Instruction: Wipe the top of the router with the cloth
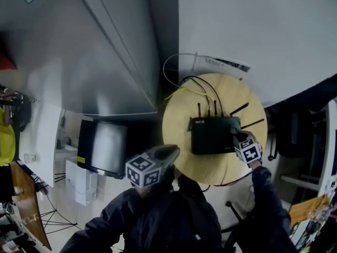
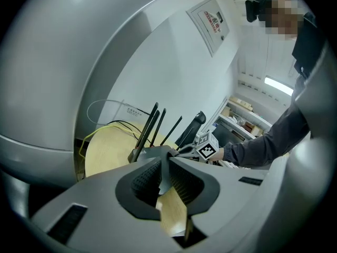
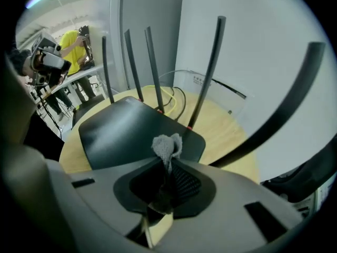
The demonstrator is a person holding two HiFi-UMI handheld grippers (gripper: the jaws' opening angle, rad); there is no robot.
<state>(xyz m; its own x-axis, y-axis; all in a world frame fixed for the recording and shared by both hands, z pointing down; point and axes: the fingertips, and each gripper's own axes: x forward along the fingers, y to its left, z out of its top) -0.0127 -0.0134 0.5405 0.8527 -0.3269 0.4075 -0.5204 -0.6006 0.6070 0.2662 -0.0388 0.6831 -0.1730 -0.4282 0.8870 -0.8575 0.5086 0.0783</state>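
My right hand-held gripper (image 3: 167,159) clamps the cloth (image 3: 167,145) at the router's (image 1: 212,136) near right corner. The round wooden tabletop (image 1: 179,117) stands against white walls (image 1: 253,25). My left hand-held gripper (image 2: 164,168) is closed, empty.

The person is wearing a dark jacket (image 1: 174,223); the grey left gripper (image 1: 174,152) and right gripper (image 1: 237,137) are each carrying a black-and-white marker cube (image 1: 142,171).

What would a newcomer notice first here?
A black router with upright antennas sits on a small round wooden table beside a white wall. The right gripper is shut on a grey cloth, poised at the router's near corner. The left gripper is shut and empty, and it hangs by the table's edge.
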